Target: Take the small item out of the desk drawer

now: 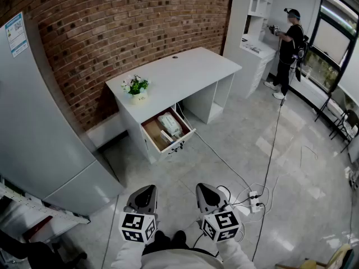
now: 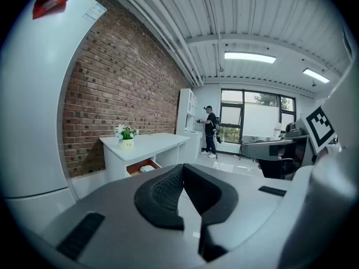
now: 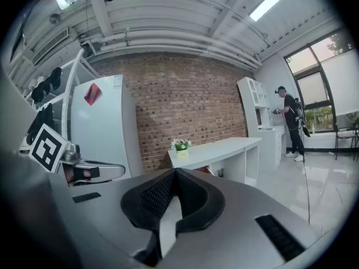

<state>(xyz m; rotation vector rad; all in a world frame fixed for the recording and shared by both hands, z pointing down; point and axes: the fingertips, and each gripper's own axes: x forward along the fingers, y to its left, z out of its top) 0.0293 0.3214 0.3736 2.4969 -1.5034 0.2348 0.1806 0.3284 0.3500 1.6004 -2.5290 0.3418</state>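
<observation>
Nearby: black cable [image 1: 274,142] and white power strip [image 1: 253,198] noted on the floor, right of the path to the white desk [image 1: 185,72].
Open brown-lined drawer [image 1: 152,132]: white packets [image 1: 169,124] seen inside, well apart from both grippers.
Left gripper [image 1: 147,190] [image 2: 182,167]: jaws pressed together, empty.
Right gripper [image 1: 203,188] [image 3: 175,171]: jaws pressed together, empty.

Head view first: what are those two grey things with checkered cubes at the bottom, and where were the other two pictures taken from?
They are hand-held tools: a person holds the left gripper and the right gripper, each with a marker cube. The head view comes from a camera on that person's head, looking down. The other two come from cameras riding on each gripper, looking along its jaws. Both are shut and hold nothing. Ahead stands a white desk with a small potted plant; its wooden drawer is open, with pale packets inside.
</observation>
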